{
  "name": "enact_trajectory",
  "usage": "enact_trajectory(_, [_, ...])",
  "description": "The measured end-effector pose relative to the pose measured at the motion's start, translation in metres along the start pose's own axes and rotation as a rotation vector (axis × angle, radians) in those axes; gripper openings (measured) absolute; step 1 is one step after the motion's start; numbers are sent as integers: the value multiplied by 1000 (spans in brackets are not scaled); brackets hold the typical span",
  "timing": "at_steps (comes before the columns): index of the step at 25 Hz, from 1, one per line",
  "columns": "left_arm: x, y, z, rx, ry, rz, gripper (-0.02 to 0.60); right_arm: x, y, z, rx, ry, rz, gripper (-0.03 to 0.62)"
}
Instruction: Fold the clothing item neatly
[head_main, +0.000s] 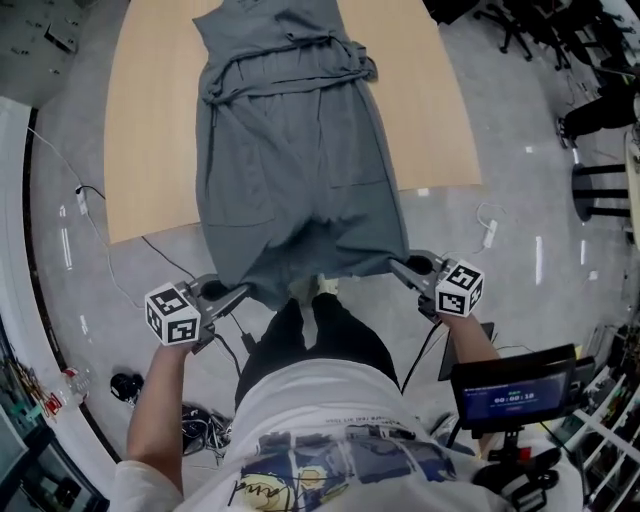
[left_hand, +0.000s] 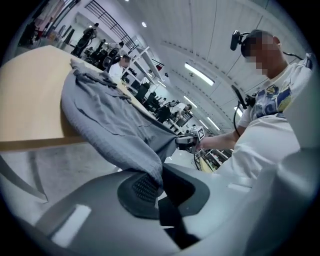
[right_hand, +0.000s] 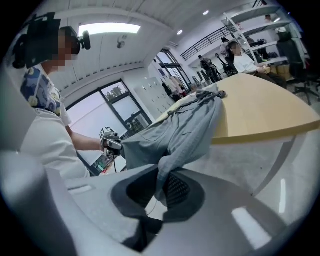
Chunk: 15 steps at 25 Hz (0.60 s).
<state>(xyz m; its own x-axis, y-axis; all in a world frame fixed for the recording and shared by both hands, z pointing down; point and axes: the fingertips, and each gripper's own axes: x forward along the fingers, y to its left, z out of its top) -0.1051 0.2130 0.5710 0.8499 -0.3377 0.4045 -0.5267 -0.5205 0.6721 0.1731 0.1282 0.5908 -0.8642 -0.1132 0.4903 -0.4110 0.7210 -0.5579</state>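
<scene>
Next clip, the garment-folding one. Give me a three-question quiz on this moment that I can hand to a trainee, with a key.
1. Which part of the grey garment do the left gripper and the right gripper grip? A) its two near corners B) its middle C) its far end
2. True or false: the whole garment lies flat on the table.
3. Fill in: the number of grippers shut on fabric is ___.
Key: 1 A; 2 false, the near part is held in the air past the table edge; 3 two.
</scene>
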Motion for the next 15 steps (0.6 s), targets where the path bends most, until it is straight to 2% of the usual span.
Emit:
enact_trajectory(7, [-36,-78,60,98,-135,-127,11,-43,71,55,-46,-78,137,15])
enact_trajectory(11, [-57,-98,103,159,-228,-160,11,-55,90,103,-121,-146,176,15])
enact_trajectory(15, [-78,-109,150,232,-317,-175,11,-68,96,159,-202,-238,179,15])
